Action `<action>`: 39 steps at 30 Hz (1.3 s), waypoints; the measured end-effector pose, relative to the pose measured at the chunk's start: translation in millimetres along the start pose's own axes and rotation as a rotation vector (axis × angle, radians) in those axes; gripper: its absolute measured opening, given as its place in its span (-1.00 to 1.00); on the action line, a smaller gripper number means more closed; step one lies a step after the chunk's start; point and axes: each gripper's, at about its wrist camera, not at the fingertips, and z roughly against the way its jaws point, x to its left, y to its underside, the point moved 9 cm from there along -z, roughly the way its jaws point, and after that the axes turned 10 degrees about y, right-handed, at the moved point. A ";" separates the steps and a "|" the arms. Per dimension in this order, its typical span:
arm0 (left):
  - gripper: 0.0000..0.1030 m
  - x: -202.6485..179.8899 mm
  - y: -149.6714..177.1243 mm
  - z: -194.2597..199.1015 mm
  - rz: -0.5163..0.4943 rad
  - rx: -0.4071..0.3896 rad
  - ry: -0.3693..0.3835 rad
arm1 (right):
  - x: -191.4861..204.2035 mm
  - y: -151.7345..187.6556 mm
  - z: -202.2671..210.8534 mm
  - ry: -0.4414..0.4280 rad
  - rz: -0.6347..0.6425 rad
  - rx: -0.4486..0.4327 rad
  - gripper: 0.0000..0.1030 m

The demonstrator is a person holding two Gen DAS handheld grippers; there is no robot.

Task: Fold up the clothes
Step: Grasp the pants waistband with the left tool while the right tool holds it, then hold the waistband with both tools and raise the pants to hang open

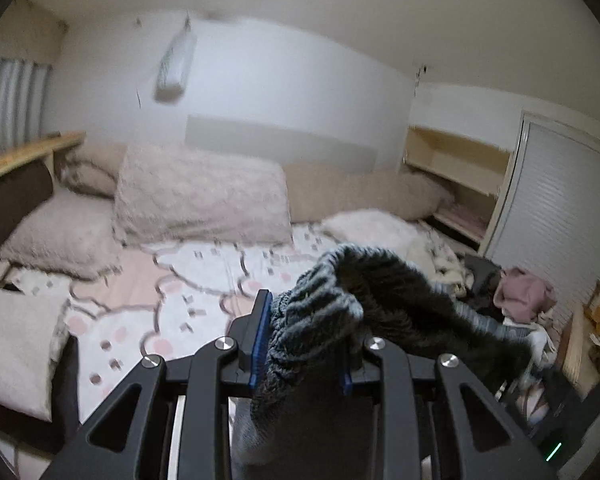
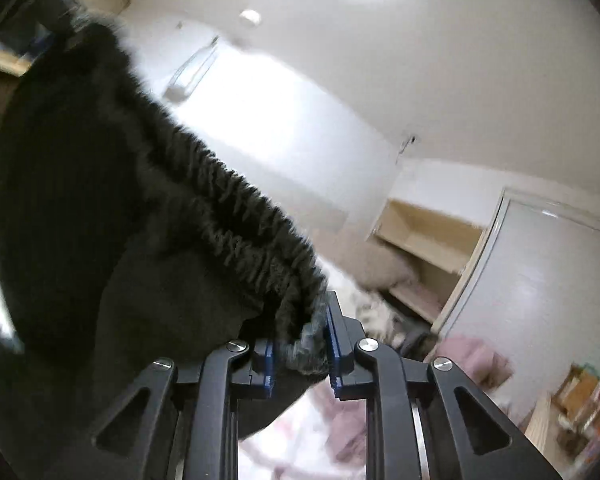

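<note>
A dark grey garment point(image 1: 380, 292) with a ribbed elastic waistband hangs between both grippers above the bed. My left gripper point(image 1: 304, 344) is shut on one end of the waistband, and the fabric drapes down over its fingers. In the right wrist view the same garment point(image 2: 112, 208) fills the left half, its ribbed band running down to my right gripper point(image 2: 302, 346), which is shut on the band's other end. The right view is tilted up toward the ceiling and blurred.
Below lies a bed with a pink and white patterned sheet point(image 1: 172, 304) and several fluffy beige pillows point(image 1: 200, 196). A pile of clothes with a pink item point(image 1: 524, 288) sits at the bed's right end. Wooden shelves point(image 1: 456, 168) and a white door point(image 1: 564, 200) stand to the right.
</note>
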 end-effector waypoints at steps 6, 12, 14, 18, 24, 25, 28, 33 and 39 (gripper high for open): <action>-0.48 -21.1 -44.9 60.3 -0.129 -0.150 -0.027 | -67.0 -120.0 -1.7 0.054 -0.013 -0.222 -0.61; -0.87 -27.4 -45.3 106.9 -0.158 -0.188 -0.005 | -121.2 -204.8 40.6 0.099 0.010 -0.393 -0.61; -0.87 -29.5 -45.4 122.5 -0.167 -0.201 0.003 | -137.2 -224.2 55.9 0.100 0.018 -0.432 -0.61; -0.87 -33.7 -45.6 153.8 -0.186 -0.226 0.018 | -146.3 -225.2 72.7 0.116 0.107 -0.483 -0.64; 0.68 -46.9 32.2 159.3 -0.173 -0.179 0.104 | -130.2 -172.3 54.8 0.096 0.186 -0.358 -0.65; 0.68 -52.8 59.8 152.7 -0.183 -0.165 0.118 | -121.0 -166.8 45.8 0.092 0.192 -0.341 -0.65; 0.68 -76.7 116.1 132.4 -0.250 -0.128 0.111 | -99.2 -150.9 37.2 0.076 0.200 -0.274 -0.65; 0.68 -135.8 176.4 101.8 -0.424 -0.109 0.087 | -78.7 -143.8 22.6 0.012 0.188 -0.210 -0.65; 0.69 -195.2 202.3 73.9 -0.652 -0.255 -0.053 | -51.2 -154.2 29.0 -0.183 0.149 -0.121 -0.65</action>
